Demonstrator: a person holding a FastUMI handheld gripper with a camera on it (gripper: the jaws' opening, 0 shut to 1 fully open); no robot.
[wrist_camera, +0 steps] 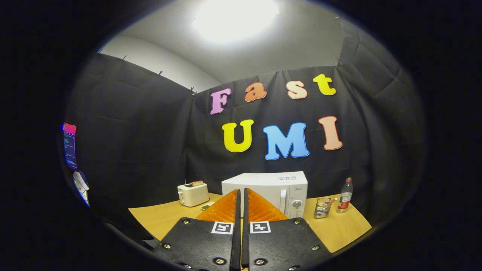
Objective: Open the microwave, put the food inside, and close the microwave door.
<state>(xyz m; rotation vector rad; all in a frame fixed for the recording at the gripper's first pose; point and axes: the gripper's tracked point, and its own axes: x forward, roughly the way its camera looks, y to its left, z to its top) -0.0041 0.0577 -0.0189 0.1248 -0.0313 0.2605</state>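
A white microwave stands at the back of the wooden table, its door closed, with a vertical handle and a dial panel on its right side. My gripper is well short of it, fingers pressed together with nothing between them, their tips overlapping the microwave's front in the view. A small plate of food lies on the table left of the microwave, partly hidden behind the left finger.
A white toaster with bread in its slot stands left of the microwave. A metal grater and a plastic bottle stand to its right. A lit screen hangs on the left wall.
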